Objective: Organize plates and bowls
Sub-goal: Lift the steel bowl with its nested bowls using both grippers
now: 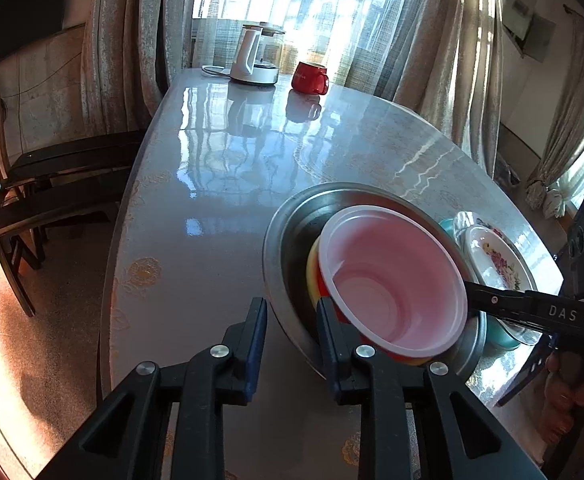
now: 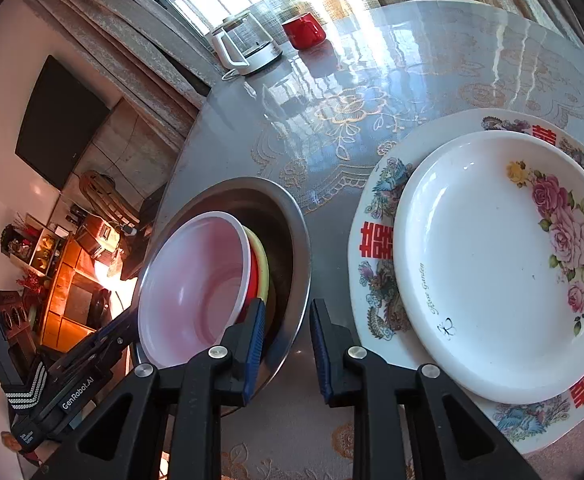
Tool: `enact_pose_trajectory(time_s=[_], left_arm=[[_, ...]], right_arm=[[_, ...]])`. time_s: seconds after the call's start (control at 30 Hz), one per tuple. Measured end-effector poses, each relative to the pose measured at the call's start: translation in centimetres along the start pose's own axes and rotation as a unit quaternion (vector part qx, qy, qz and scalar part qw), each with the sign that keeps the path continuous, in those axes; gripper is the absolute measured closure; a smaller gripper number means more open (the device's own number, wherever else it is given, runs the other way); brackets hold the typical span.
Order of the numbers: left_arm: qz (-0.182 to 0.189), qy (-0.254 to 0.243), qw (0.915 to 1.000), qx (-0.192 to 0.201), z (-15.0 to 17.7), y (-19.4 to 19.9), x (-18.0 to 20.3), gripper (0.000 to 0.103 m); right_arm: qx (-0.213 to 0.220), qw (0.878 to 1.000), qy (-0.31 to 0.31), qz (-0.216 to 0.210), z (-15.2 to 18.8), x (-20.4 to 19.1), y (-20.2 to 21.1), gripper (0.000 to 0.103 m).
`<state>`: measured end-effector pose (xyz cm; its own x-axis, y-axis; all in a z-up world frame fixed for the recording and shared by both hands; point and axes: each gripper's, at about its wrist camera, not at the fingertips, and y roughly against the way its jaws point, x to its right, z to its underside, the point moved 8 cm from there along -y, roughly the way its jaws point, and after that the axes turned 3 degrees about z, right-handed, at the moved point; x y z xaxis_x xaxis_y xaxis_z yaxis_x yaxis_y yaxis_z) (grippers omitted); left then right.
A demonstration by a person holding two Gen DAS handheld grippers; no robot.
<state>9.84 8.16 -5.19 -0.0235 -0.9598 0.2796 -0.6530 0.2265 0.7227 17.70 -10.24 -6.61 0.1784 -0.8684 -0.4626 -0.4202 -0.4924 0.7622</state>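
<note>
Here, a metal basin (image 1: pixel 276 248) is seen on a glossy patterned table (image 1: pixel 212 160), and everything else is placed against it. Three bowls are nested inside the basin, tilted against its wall: a pale pink bowl (image 1: pixel 392 264) on top, a red bowl (image 2: pixel 254 276) under it and a yellow bowl (image 2: pixel 262 264) lowest. Only the rims of the lower two are shown.

The left gripper (image 1: pixel 292 320) is held at the near edge of the basin. Its jaws are set narrowly apart and straddle the rim, one finger outside over the table and the other inside beside the yellow and red bowls. A gap is seen between the pads, so nothing is clamped.

The right gripper (image 2: pixel 286 324) is held at the opposite side of the basin. Its jaws are likewise narrow and astride the rim, one finger inside next to the red bowl and one outside. Daylight is left around the rim, and no grip is made out.

Just beside the basin, on the right gripper's side, a white rose plate (image 2: pixel 492 260) is stacked on a larger patterned plate (image 2: pixel 376 240). Well beyond the basin, by the window, a white kettle (image 1: pixel 252 60) and a red mug (image 1: pixel 310 78) are set near each other.
</note>
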Motion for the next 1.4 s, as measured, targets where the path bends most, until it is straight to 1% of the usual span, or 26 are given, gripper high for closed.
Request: enact_pose_trajectory(time_s=[0.07,0.2,0.33,0.4,0.47,0.57,0.67,0.87,1.03,1.13,1.4], left_arm=[[0.009,-0.004,0.9999,-0.004,0.2,0.1,0.3,0.077],[0.010,-0.009,0.9999,-0.008,0.1,0.0,0.4,0.077],[0.022,-0.016,0.9995,-0.016,0.0,-0.2,0.5,0.077],[0.029,-0.014,0.9993,-0.016,0.0,-0.3,0.4,0.077],[0.032,-0.018,0.9992,-0.013,0.0,-0.4,0.5,0.077],[0.036,-0.019,0.9991,-0.010,0.0,-0.4,0.5,0.077],[0.039,-0.019,0.9991,-0.001,0.1,-0.3,0.5,0.077],[0.023,-0.028,0.9993,0.012,0.4,-0.1,0.6,0.077],[0.022,-0.029,0.9990,0.025,0.2,0.4,1.0,0.077],[0.021,-0.036,0.9984,0.037,-0.2,1.0,1.5,0.077],[0.032,-0.057,0.9954,0.070,-2.5,2.2,4.2,0.077]], right_arm=[[-0.001,1.000,-0.004,-0.002,0.1,0.2,0.0,0.083],[0.003,1.000,0.006,0.007,0.1,0.1,-0.1,0.083],[-0.009,1.000,0.001,0.002,0.1,0.0,-0.9,0.083],[-0.007,1.000,0.015,0.010,0.1,-0.4,-1.2,0.083],[-0.005,1.000,0.020,0.011,0.1,-0.6,-1.2,0.087],[-0.004,1.000,0.024,0.012,0.0,-0.6,-1.3,0.087],[0.002,1.000,0.028,0.011,-0.1,-0.8,-1.4,0.087],[0.011,1.000,0.028,-0.003,-0.1,-0.9,-1.0,0.087],[0.021,0.999,0.033,-0.005,-0.1,-0.7,-0.3,0.087],[0.031,0.999,0.032,-0.009,-0.3,-0.6,0.5,0.087],[0.069,0.997,0.029,-0.010,-0.9,0.0,3.7,0.087]])
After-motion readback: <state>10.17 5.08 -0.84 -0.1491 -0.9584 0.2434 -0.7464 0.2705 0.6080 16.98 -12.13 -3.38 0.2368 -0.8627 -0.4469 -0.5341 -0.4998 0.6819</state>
